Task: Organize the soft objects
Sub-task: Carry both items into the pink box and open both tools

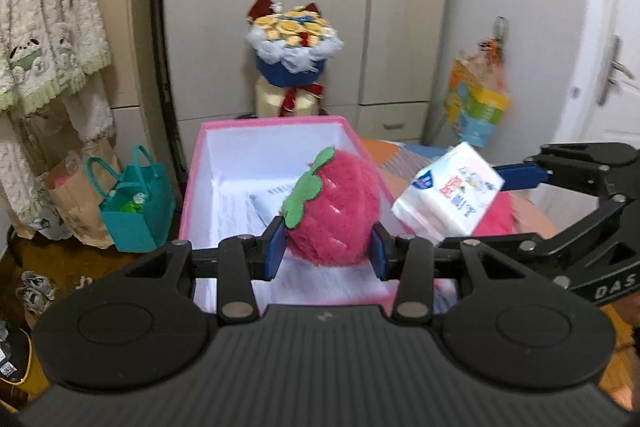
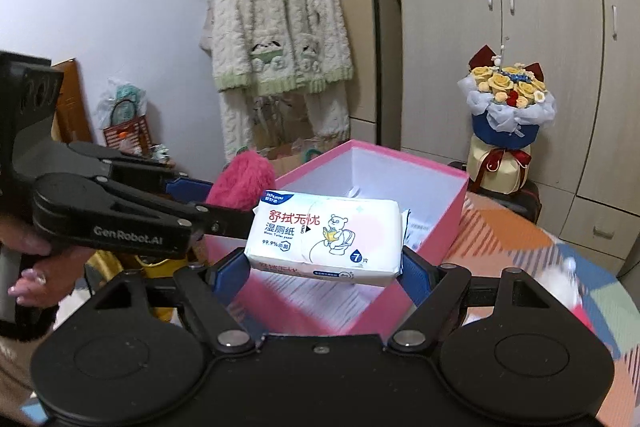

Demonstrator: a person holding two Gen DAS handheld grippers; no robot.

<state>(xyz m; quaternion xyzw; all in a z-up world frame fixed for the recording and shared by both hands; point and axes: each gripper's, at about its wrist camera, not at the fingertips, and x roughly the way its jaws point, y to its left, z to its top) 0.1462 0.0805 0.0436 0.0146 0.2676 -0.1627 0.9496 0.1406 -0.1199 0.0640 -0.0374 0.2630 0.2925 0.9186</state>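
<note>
The plush strawberry is deep pink with green felt leaves, the wipes pack white with red lettering, and the box pink outside, white inside.

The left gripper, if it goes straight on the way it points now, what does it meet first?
Probably the far inner wall of the pink box. The left gripper, shut on the strawberry plush, points over the open box; depth is uncertain.
</note>
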